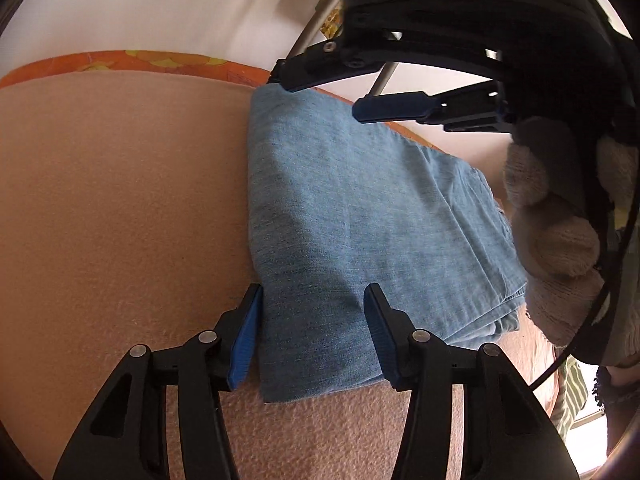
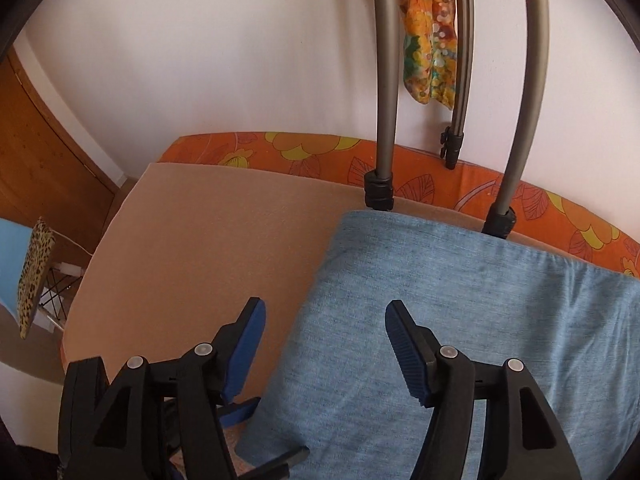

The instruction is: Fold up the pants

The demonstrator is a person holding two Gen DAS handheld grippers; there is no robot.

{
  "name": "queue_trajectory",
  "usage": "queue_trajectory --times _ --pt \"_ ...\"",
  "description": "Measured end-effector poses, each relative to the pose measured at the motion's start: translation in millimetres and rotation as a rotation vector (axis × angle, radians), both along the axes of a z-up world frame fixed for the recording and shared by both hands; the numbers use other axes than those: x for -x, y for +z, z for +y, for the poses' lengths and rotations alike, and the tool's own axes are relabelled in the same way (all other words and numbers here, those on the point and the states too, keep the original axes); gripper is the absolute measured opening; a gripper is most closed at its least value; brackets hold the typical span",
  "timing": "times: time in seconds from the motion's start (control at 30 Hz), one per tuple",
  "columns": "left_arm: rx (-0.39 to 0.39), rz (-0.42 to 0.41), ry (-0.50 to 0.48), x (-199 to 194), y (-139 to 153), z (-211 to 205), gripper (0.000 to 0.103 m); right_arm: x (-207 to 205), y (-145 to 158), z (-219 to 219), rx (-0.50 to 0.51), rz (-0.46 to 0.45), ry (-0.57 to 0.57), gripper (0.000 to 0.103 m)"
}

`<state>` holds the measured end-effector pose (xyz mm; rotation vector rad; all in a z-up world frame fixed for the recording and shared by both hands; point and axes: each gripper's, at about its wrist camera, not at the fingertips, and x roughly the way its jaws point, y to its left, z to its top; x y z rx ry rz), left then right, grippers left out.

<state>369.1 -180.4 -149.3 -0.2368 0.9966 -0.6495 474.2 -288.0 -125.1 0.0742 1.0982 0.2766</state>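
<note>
The pants (image 1: 360,208) are light blue denim, folded into a thick rectangle that lies flat on a peach blanket (image 1: 120,200). My left gripper (image 1: 312,320) is open at the near corner of the fold: its left pad sits by the fabric's edge, its right pad over the cloth, and nothing is pinched. My right gripper (image 1: 340,92) hovers open over the far end, held by a gloved hand (image 1: 560,232). In the right wrist view the right gripper (image 2: 326,336) straddles the left edge of the pants (image 2: 460,300), well above it. The left gripper's fingers (image 2: 240,410) show below.
Grey metal stand legs (image 2: 386,80) rest on the bed just beyond the pants. An orange floral sheet (image 2: 280,148) borders the blanket along the white wall. A colourful cloth (image 2: 430,32) hangs from the stand. A wooden door (image 2: 40,152) and a leopard-print item (image 2: 36,276) are at the left.
</note>
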Motion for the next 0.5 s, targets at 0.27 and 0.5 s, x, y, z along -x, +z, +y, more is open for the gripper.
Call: queue_trajectory --times 0.27,0.5 --pt "0.105 -0.041 0.012 5 8 9 0.012 -34 -30 32 0.124 0.118 -0.006 0.065" --pt "0.079 -0.088 -0.003 13 18 2 0.012 -36 -53 55 0.345 0.171 0.063 0.049"
